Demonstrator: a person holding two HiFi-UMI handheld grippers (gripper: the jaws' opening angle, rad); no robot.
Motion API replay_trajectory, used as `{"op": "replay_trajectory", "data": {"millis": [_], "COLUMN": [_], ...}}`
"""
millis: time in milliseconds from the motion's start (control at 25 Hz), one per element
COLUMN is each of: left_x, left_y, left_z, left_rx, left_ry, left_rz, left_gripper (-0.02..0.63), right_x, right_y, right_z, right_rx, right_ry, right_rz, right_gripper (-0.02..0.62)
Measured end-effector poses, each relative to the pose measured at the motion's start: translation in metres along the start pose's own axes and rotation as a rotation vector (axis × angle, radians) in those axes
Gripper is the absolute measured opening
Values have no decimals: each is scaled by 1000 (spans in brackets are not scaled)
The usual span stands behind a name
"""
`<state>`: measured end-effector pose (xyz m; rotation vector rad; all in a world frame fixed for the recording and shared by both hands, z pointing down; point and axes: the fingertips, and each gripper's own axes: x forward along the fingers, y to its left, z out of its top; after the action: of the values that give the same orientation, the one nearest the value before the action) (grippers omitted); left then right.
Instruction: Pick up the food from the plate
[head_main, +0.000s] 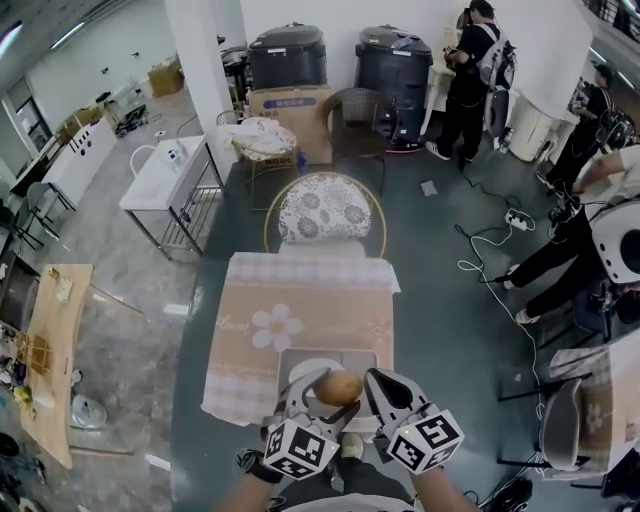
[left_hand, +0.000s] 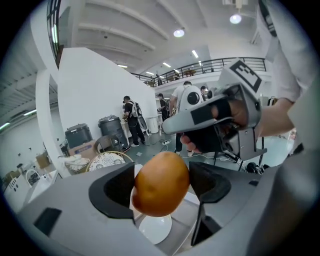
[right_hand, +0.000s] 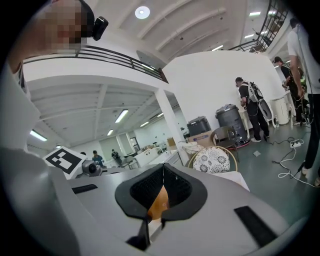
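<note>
A brown potato (head_main: 338, 388) hangs just above the white plate (head_main: 303, 372), which lies on a grey tray (head_main: 355, 358) at the near edge of the table. My left gripper (head_main: 330, 388) is shut on it. In the left gripper view the potato (left_hand: 160, 184) fills the gap between the two jaws, with the plate (left_hand: 155, 228) below. My right gripper (head_main: 381, 386) is close beside it on the right, shut, with nothing in it. In the right gripper view its pads meet at the tips (right_hand: 162, 198), and a sliver of potato (right_hand: 159, 205) shows beyond them.
The table (head_main: 300, 300) wears a beige cloth with a flower print. A chair with a floral cushion (head_main: 323, 210) stands at its far side. Dark bins (head_main: 288, 55) line the back wall. People stand at the right, where a cable and power strip (head_main: 516, 218) lie on the floor.
</note>
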<state>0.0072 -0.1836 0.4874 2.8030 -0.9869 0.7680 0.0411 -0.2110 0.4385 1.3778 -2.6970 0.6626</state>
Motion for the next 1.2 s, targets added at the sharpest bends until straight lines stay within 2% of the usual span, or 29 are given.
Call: {"op": "replay_trajectory", "data": {"millis": [320, 600, 840, 1200], "left_x": [-18, -31, -33, -39], "left_y": [15, 18, 15, 12], "left_z": [43, 74, 79, 70], "left_rx": [-43, -69, -73, -87], "left_ry": [-57, -117, -121, -100], "left_rz": [88, 125, 151, 173], "left_gripper": [331, 331, 330, 331], "right_x": [-7, -12, -14, -14], "right_y": [16, 34, 43, 51], "right_z": [44, 74, 79, 72], "right_rx": [-59, -126, -168, -161], "right_ry": [-60, -97, -95, -82], "right_rz": [55, 120, 157, 180], "right_gripper": [15, 15, 15, 15]}}
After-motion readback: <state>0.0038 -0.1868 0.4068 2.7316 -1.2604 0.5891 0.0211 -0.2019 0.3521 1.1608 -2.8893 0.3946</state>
